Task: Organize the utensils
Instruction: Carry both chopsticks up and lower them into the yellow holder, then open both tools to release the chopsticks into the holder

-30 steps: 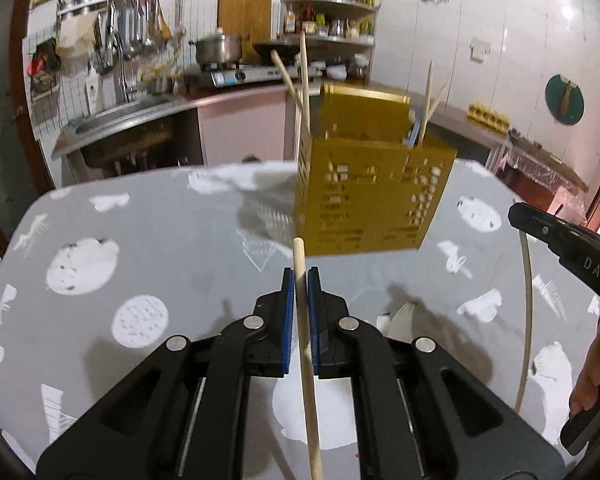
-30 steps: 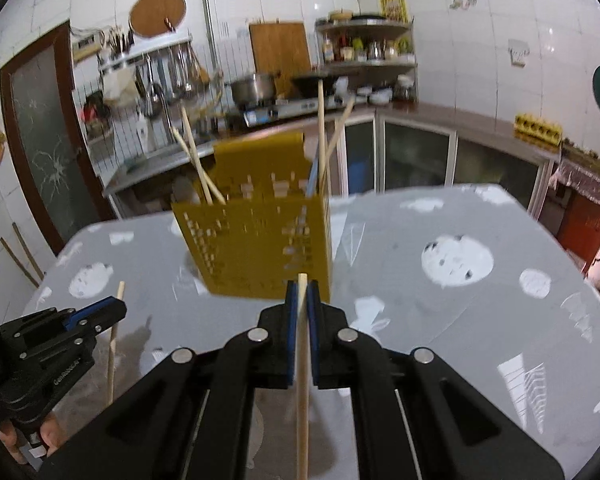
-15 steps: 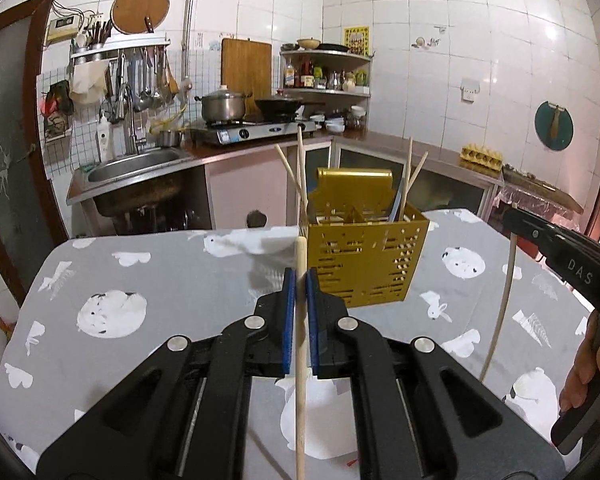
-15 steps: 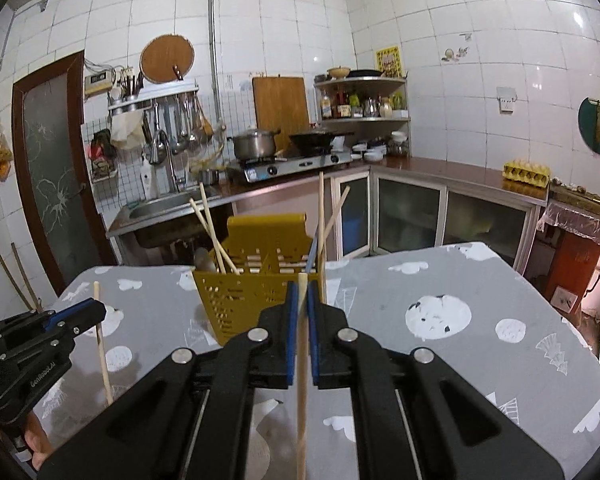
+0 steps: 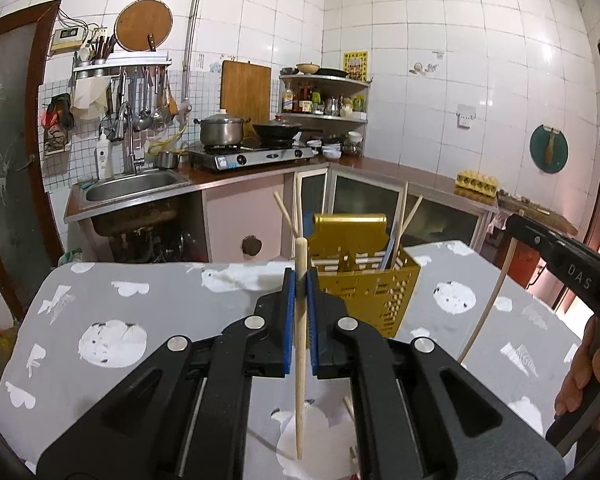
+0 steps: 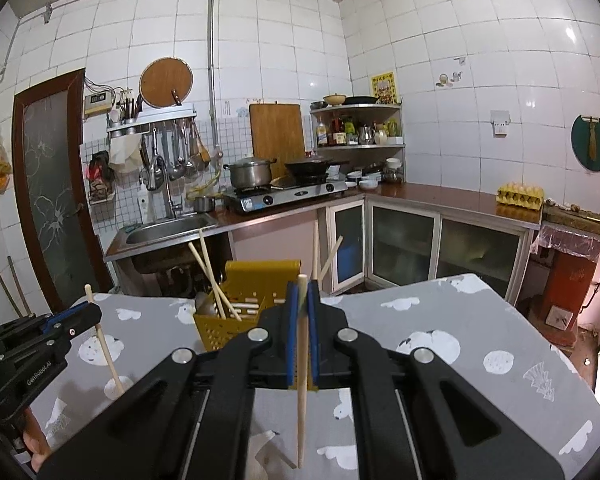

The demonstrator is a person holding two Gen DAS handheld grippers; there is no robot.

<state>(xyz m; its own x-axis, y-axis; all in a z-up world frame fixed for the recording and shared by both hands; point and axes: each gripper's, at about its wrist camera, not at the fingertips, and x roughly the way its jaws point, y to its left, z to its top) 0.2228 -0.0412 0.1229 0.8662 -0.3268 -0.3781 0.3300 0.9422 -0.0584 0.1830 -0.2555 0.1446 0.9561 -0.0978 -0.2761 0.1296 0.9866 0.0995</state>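
Each gripper, left gripper [image 5: 299, 280] and right gripper [image 6: 303, 292], is clamped on one upright chopstick [image 5: 300, 344], and both have risen off the table [image 5: 148, 300]. The yellow utensil basket [image 5: 364, 280], near the table's far edge, now sits lower in view. Judged from this, both sticks are clear to drop in.

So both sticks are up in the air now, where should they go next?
Probably forward, over the yellow perforated plastic utensil basket. Each hand-held gripper, left and right, is shut on a pale wooden chopstick hanging clear above the grey patterned tablecloth. Other chopsticks already stand in that basket, so these likely belong there too.
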